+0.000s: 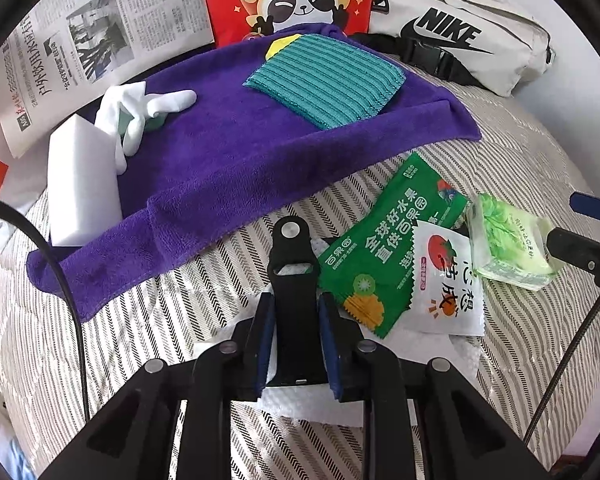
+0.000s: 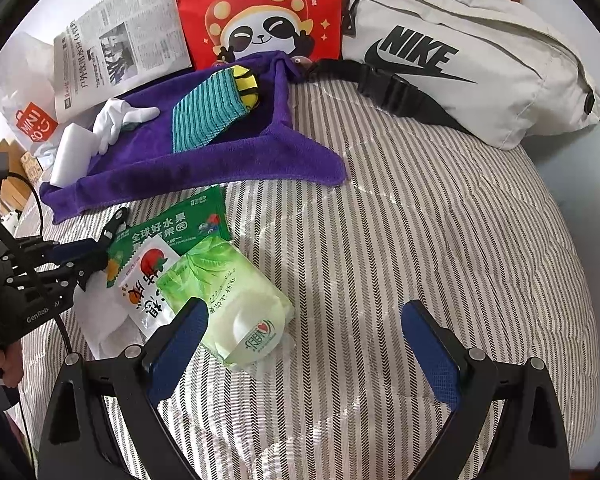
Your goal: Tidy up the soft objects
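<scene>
My left tongs (image 1: 292,344) clenched on a black strap (image 1: 290,256), pitched steeply down at the striped bed (image 2: 420,220), just below the purple towel (image 1: 228,168). Step in hand, I judge: carrying the strap off. Next: lift clear onto the towel. Right tongs (image 2: 304,340) released, hanging over the green tissue pack (image 2: 236,300), below the towel.

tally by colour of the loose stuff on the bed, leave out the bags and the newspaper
Purple: 1, towel
Teal: 1, striped cloth
White: 3, glove, foam block, sachet
Green: 2, snack packet, tissue pack
Black: 1, strap held in the left gripper
Total: 8
</scene>
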